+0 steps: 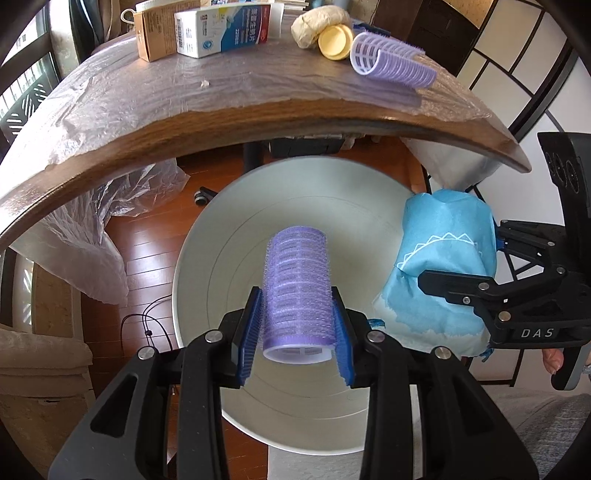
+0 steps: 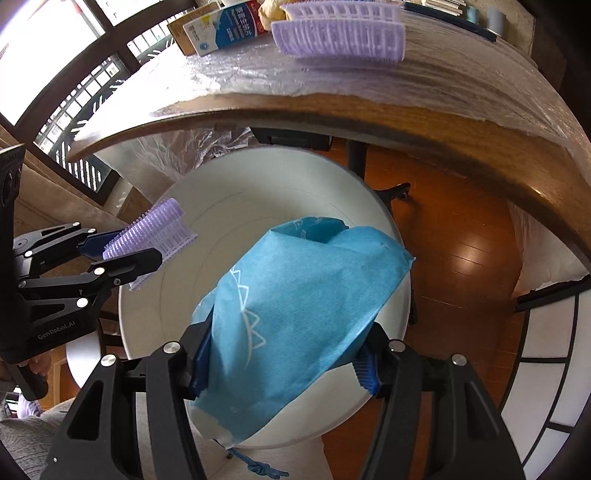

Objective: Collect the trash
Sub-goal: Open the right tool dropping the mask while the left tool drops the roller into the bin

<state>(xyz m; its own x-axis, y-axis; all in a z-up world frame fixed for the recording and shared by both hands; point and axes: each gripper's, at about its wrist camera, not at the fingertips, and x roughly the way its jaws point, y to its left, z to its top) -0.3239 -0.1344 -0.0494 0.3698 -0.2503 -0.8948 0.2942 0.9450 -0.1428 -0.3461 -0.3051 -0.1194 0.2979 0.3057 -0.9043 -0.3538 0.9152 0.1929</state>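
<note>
My left gripper (image 1: 297, 334) is shut on a purple hair roller (image 1: 297, 295) and holds it over the open mouth of a white bin (image 1: 207, 236) on the floor. In the right wrist view that same roller (image 2: 155, 236) shows at the left, clamped in the left gripper (image 2: 144, 258). My right gripper (image 2: 284, 363) is shut on a blue paper bag (image 2: 306, 291) with a white zigzag print, also above the white bin (image 2: 155, 295). From the left wrist view the bag (image 1: 439, 266) hangs at the bin's right rim.
A wooden table (image 1: 258, 122) under clear plastic film curves above the bin. On it lie another purple roller (image 1: 391, 59), a yellow lid (image 1: 334, 40), a beige wad (image 1: 317, 22), a blue-white carton (image 1: 221, 31) and a brown box (image 1: 155, 33). Crumpled plastic (image 1: 110, 206) hangs at left.
</note>
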